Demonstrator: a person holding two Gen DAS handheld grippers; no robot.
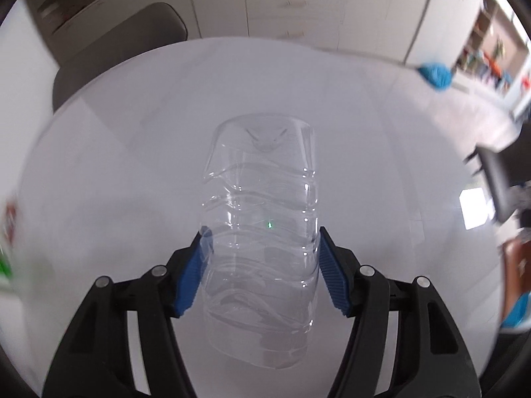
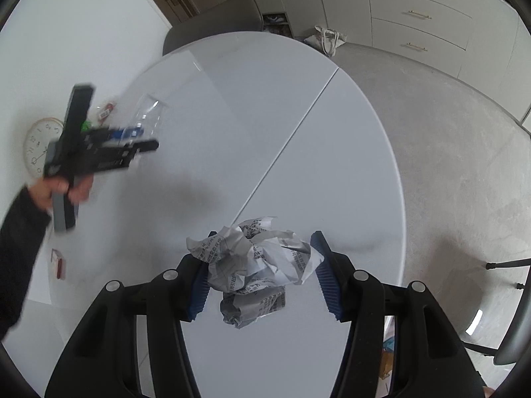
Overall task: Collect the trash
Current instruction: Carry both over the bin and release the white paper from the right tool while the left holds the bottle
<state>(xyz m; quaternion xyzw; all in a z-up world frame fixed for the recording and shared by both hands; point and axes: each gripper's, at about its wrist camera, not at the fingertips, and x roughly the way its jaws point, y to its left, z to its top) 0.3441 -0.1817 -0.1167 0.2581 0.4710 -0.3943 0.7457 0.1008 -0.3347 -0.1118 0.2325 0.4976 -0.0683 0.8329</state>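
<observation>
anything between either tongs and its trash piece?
No. Left tongs have the clear bottle directly between the pads. Right tongs hold the crumpled paper the same way. No bin is in view, so the path onward can't be judged.

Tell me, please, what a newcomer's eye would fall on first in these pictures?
Probably the clear plastic bottle, clamped between the blue pads of the left hand-held gripper above the white round table. Next, the crumpled printed paper gripped in the right hand-held gripper near the table's closer edge.
</observation>
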